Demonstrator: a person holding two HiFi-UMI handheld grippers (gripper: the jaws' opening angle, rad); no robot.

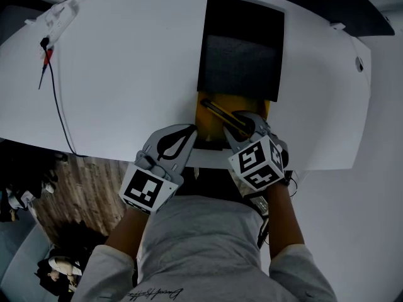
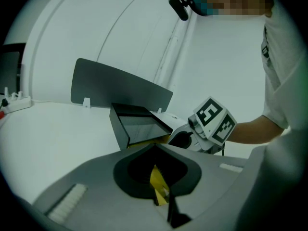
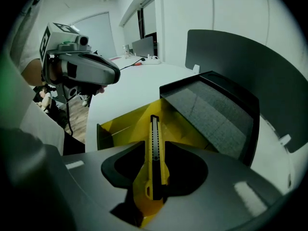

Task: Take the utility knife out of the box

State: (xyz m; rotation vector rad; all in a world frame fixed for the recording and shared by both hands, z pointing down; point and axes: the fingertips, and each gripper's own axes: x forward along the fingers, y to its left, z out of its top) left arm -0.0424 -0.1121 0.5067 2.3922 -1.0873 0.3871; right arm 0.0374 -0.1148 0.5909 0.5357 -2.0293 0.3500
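Note:
A yellow box stands at the white table's near edge, its black lid folded back away from me. In it lies the yellow utility knife with a black slider, pointing up and to the left. My right gripper reaches steeply down over the knife. In the right gripper view the knife runs between the parted jaws with a gap on each side, so that gripper is open. My left gripper is shut on the box's near left wall; a yellow strip shows between its jaws.
A white power strip and a thin dark cable lie at the table's far left. A grey divider panel stands behind the box. The table's near edge runs just under both grippers, with wooden floor below.

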